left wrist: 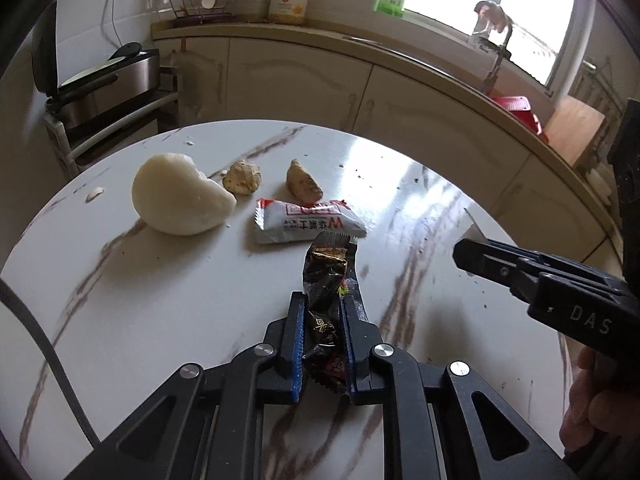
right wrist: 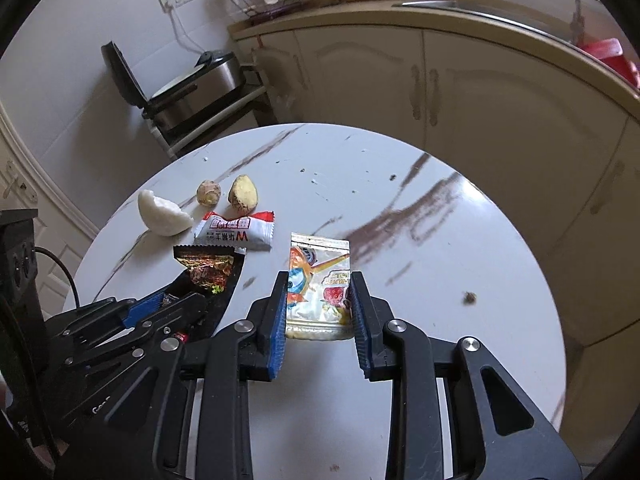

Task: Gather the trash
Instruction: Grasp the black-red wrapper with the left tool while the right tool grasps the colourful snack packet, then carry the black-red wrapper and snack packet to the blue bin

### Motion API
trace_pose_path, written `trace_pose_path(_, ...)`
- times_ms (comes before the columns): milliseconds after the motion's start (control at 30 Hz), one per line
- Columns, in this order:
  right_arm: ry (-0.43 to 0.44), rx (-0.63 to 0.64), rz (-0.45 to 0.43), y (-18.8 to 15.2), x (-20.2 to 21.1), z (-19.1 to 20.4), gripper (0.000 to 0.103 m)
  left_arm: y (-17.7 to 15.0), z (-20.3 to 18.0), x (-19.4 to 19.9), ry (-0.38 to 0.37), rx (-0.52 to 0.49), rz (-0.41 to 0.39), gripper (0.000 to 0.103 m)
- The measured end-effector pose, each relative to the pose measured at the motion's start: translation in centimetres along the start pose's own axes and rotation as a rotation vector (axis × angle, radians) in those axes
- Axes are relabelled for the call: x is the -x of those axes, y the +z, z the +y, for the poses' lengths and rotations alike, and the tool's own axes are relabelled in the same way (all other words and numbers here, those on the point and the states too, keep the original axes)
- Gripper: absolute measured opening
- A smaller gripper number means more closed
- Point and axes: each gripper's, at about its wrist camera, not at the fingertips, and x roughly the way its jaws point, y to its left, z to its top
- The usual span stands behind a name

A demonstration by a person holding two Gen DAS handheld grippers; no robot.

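Observation:
My left gripper (left wrist: pixel 323 300) is shut on a dark crinkled snack wrapper (left wrist: pixel 326 280), held just above the round marble table (left wrist: pixel 180 280); the wrapper also shows in the right wrist view (right wrist: pixel 206 268). My right gripper (right wrist: pixel 319 280) is open, its fingers on either side of a silver cartoon snack packet (right wrist: pixel 318 280) that lies flat on the table. A white and red sachet (left wrist: pixel 308 220) lies beyond the dark wrapper, also in the right wrist view (right wrist: pixel 236 232). The right gripper shows at the right of the left wrist view (left wrist: pixel 468 240).
A bitten white bun (left wrist: pixel 180 200) and two brown food scraps (left wrist: pixel 242 178) (left wrist: pixel 304 184) lie at the table's far left. Crumbs dot the tabletop (right wrist: pixel 469 298). Beyond the table stand kitchen cabinets (left wrist: pixel 300 76) and an open grill on a rack (left wrist: pixel 100 84).

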Motion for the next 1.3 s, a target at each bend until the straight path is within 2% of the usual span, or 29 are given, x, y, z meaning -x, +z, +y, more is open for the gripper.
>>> trace_pose_path(400,0.015,-0.038,-0.045,-2.3,4.0,-1.3,0.026,-2.4,-3.8,5.2,-0.019,-0.072,-0.061,0.012)
trace_pose_path(567,0.019,-0.059,-0.077,-3.7,6.6,-2.3,0.026,-3.9,-6.6,7.6,-0.035,-0.13,-0.09,0.012)
trace_pose_path(700,0.007,-0.078,-0.117,-5.3,9.7,-3.5,0.026,-5.2,-9.6,9.1,-0.074,-0.179,-0.101,0.012)
trace_pose_path(900,-0.039,-0.142,-0.176,-8.4,14.9,-7.2,0.026,-6.9,-15.2,10.2,-0.149,-0.265,-0.101,0.012)
trace_pose_path(1033,-0.104,-0.207,-0.209,-11.1,18.6,-11.0,0.027,-7.8,-20.4,9.5,-0.205,-0.335,-0.083,0.013)
trace_pose_path(1300,-0.209,-0.344,-0.22,-15.8,22.6,-18.1,0.027,-9.5,-28.4,7.3,-0.281,-0.446,-0.049,0.013)
